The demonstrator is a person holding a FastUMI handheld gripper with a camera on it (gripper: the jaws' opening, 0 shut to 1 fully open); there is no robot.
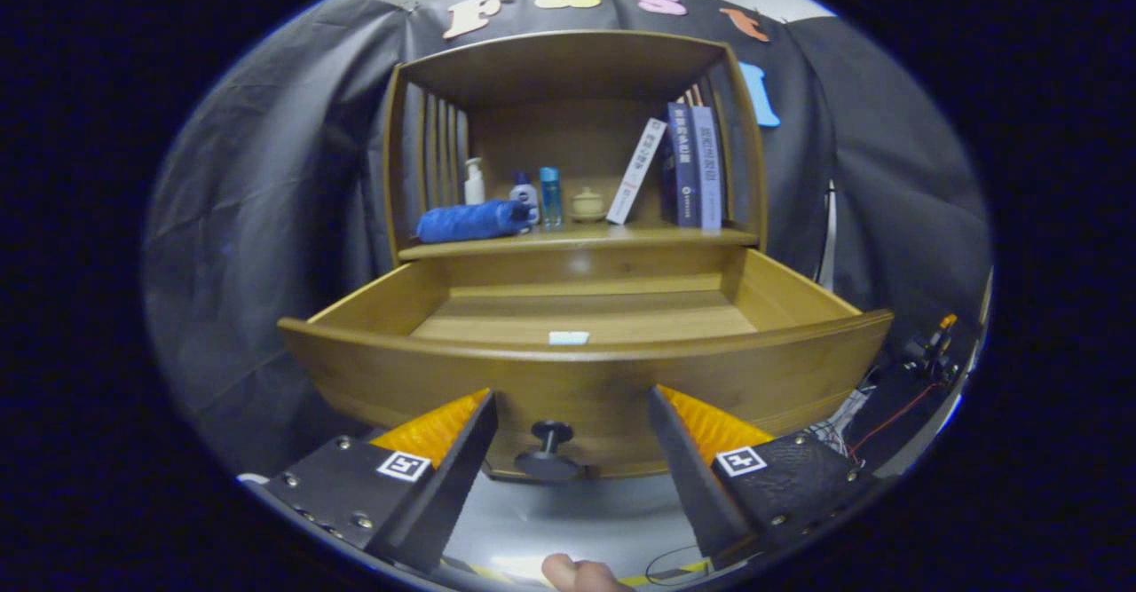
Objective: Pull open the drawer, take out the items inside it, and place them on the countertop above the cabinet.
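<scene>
The tongs (572,414) at the bottom of the frame are wide open and hold nothing. The knob (548,452) sits between the fingers. Just past it, in the middle, the drawer (586,379) is pulled out, with one small white thing (568,337) inside. Above, the countertop (577,239) holds a blue roll (470,220), bottles (549,195), a pot (587,204) and books (692,166).

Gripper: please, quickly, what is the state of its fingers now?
Gripper: fingers open, holding nothing, apart on either side of the black round knob of the pulled-out wooden drawer.
</scene>
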